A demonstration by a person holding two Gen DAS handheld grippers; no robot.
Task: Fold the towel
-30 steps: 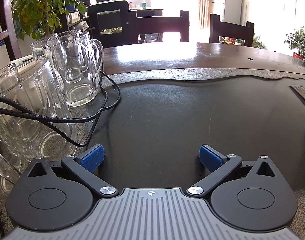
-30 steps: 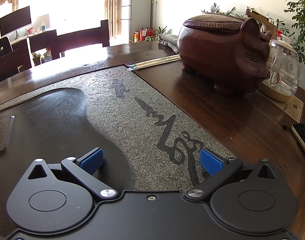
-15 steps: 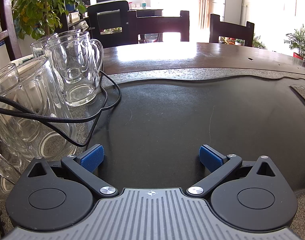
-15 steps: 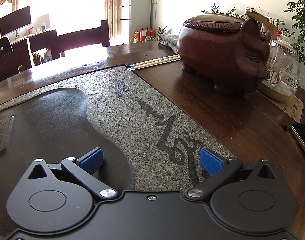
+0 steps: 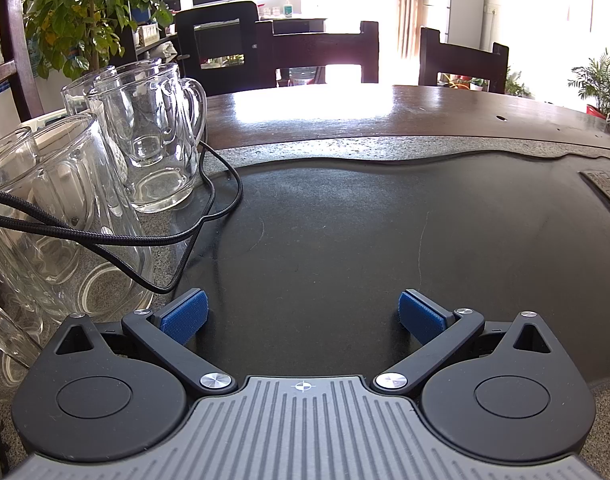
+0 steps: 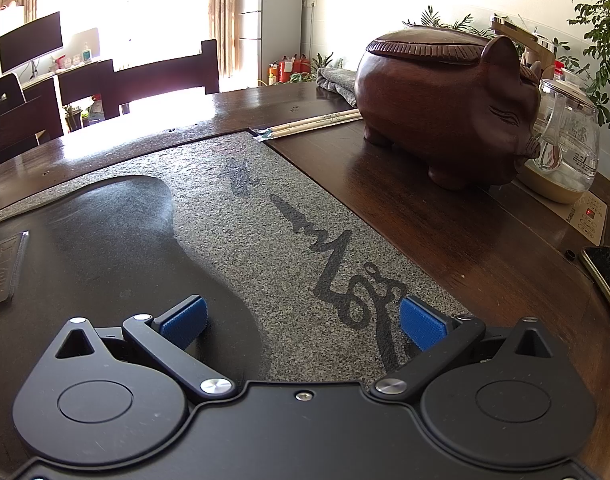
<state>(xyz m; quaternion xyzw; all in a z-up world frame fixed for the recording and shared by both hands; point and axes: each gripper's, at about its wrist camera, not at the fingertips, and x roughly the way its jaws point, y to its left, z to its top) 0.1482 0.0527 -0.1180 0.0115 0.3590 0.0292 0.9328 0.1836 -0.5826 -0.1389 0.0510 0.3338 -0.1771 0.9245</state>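
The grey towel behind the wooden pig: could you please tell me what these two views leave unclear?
- Grey towel, right wrist view: the wooden pig hides its right part, so its full extent and fold state cannot be told. It does not show in the left wrist view.
- Phone, right wrist view: cut off by the right edge.
- Nearest glass mugs, left wrist view: cut off by the left edge.

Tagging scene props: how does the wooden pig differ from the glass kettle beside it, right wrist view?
The wooden pig is opaque dark brown carved wood; the glass kettle is clear, with a beige base. The pig is the bulkier of the two and stands on short legs on the table; the kettle sits on a control panel. Both are upright, out beyond the open right gripper.
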